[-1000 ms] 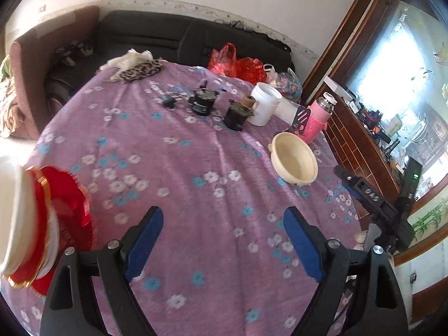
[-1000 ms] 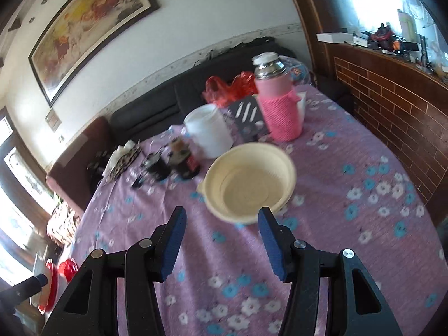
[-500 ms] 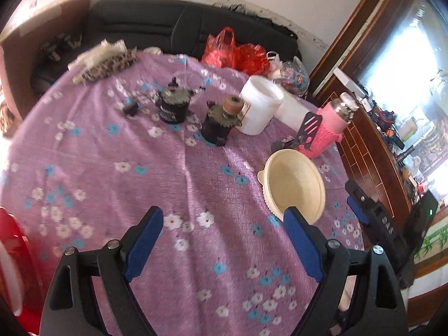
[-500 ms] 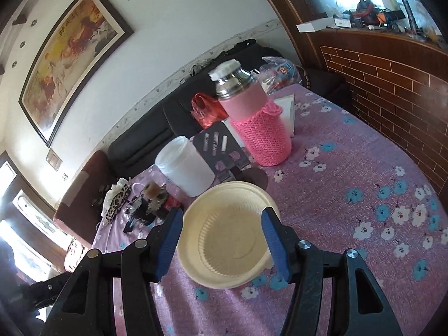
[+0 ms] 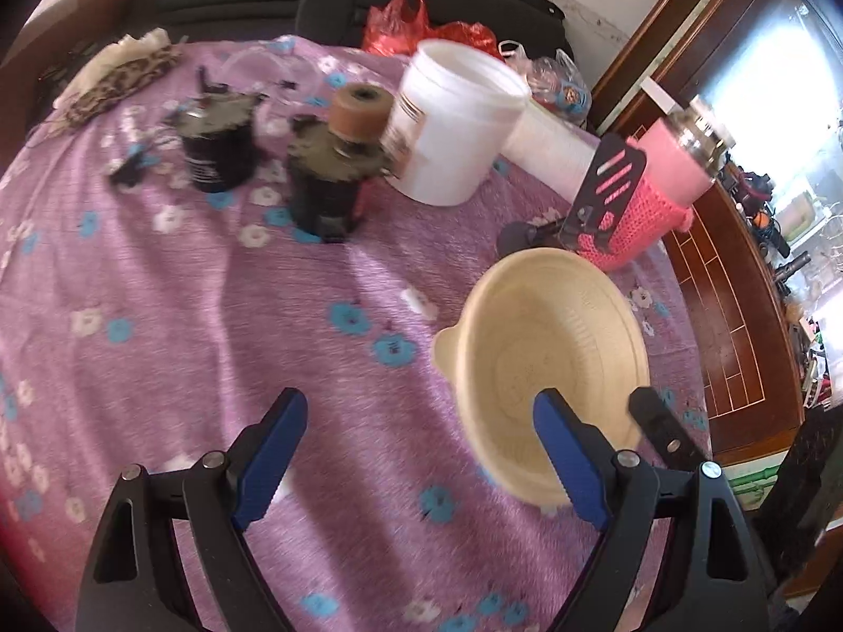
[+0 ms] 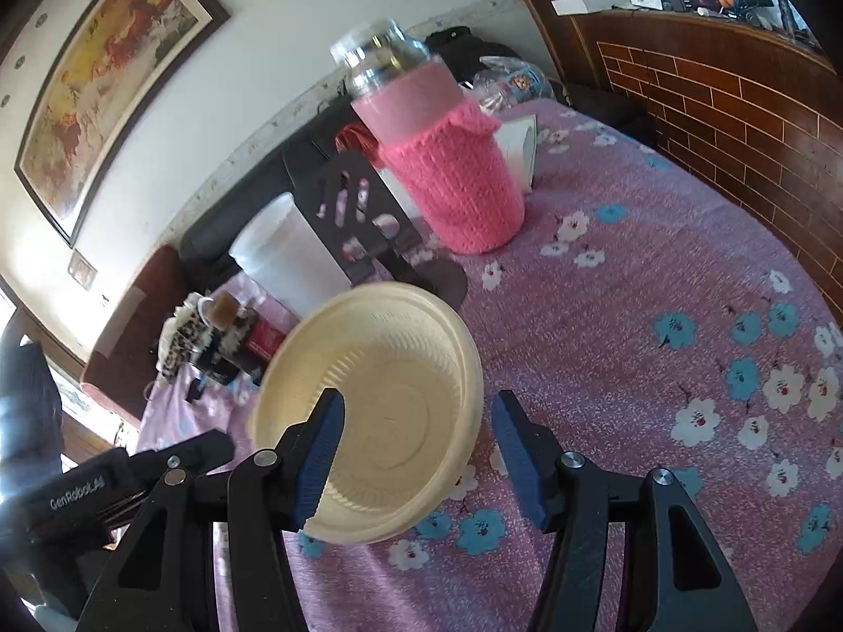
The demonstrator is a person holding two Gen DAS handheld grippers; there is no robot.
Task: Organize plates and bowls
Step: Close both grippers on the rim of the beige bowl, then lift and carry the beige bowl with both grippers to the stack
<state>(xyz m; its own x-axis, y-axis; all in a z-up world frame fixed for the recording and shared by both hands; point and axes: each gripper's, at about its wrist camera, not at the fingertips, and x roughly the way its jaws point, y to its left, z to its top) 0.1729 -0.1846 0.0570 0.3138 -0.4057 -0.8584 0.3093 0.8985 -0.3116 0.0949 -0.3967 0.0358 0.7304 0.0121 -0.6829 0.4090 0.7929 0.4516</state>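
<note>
While the purple flowered tablecloth spreads wide under both tools, the cream bowl sits on it near the pink knitted flask, and the right gripper, jaws apart with nothing pinched, straddles its near rim. The clean grab, I'd say, is one pad inside, one outside the wall. The bowl looks thin, ribbed, empty; the left gripper hangs wide open beside it.

Purple flowery tabletop has a cream bowl, white tub, pink-sleeved flask and two dark jars sitting on it.
</note>
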